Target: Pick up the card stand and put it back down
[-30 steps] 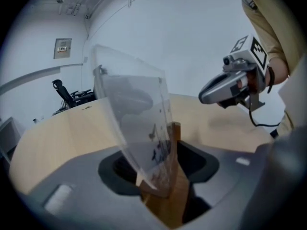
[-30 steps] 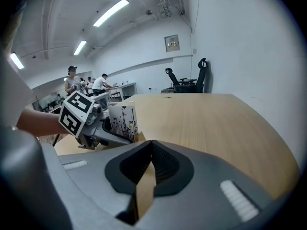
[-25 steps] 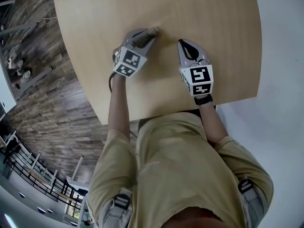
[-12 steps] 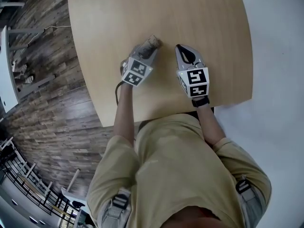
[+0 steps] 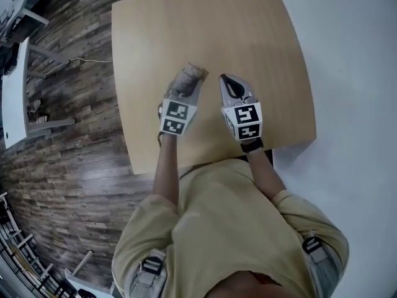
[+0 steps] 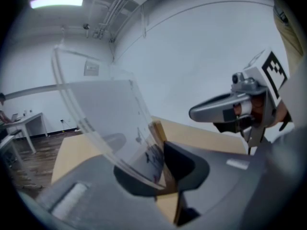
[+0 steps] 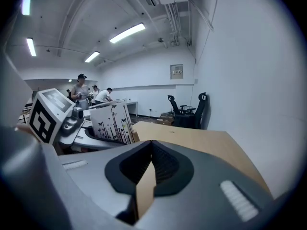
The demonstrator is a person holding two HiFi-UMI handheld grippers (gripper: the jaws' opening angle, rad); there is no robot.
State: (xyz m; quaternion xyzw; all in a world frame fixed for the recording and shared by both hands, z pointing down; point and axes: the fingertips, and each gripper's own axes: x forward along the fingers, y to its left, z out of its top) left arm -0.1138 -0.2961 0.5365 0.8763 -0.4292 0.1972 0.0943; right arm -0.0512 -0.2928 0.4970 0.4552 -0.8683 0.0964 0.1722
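Observation:
The card stand [image 5: 193,73], a clear curved sheet [image 6: 103,121] on a small wooden base [image 6: 158,132], carries a card printed with black stems and butterflies [image 7: 113,123]. My left gripper [image 5: 188,81] is shut on the stand's lower part. Its dark pads [image 6: 184,162] clamp the sheet and base. In the left gripper view the stand leans to the left. My right gripper [image 5: 224,79] rests just to the right of the stand, a little apart from it. Its jaws [image 7: 151,148] are shut with nothing between them.
The light wooden table [image 5: 248,30] stretches away beyond both grippers. Its near edge lies just in front of the person's torso. Dark plank flooring [image 5: 68,154] lies to the left and pale floor [image 5: 347,73] to the right. Office chairs [image 7: 188,110] and people stand far off.
The left gripper's jaws have closed onto the card stand. The head view has pulled back, so more of the table shows. The right gripper stays shut beside it.

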